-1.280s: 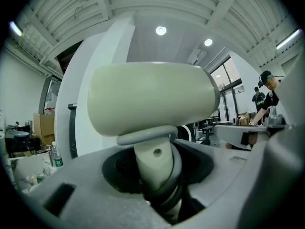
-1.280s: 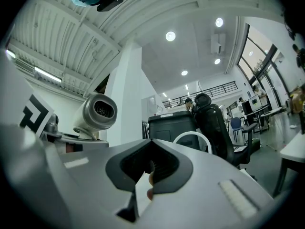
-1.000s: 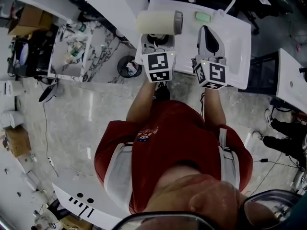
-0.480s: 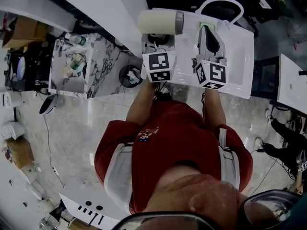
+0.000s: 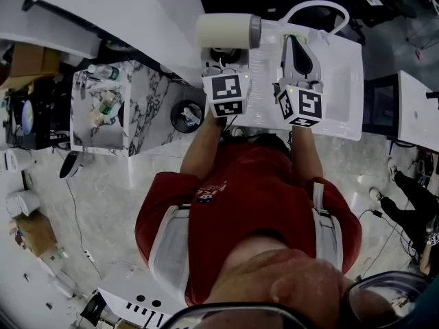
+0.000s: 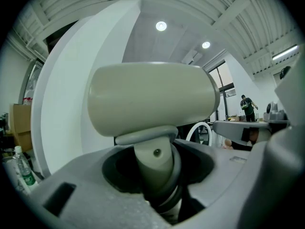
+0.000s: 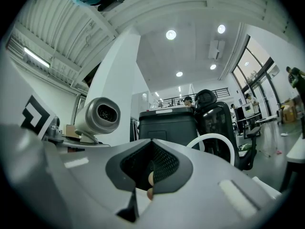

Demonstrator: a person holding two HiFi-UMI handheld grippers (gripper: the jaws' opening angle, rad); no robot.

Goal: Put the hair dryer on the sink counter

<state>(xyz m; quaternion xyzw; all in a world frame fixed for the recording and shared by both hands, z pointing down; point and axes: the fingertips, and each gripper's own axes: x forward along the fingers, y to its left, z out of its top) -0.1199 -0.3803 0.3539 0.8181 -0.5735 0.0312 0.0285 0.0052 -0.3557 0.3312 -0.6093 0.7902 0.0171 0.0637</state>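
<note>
The hair dryer [image 6: 152, 97] clamped in my left gripper [image 6: 157, 175] has a smooth, matt cream plastic shell, with a greyer satin collar where the handle joins. My jaws are matt grey plastic, and the pad at lower left there looks rough and grainy. The sink counter [image 5: 343, 94], upper right of the head view, is smooth glossy white.

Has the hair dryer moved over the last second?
Yes. Against the marble cabinet, the hair dryer has gone farther up the head view.
</note>
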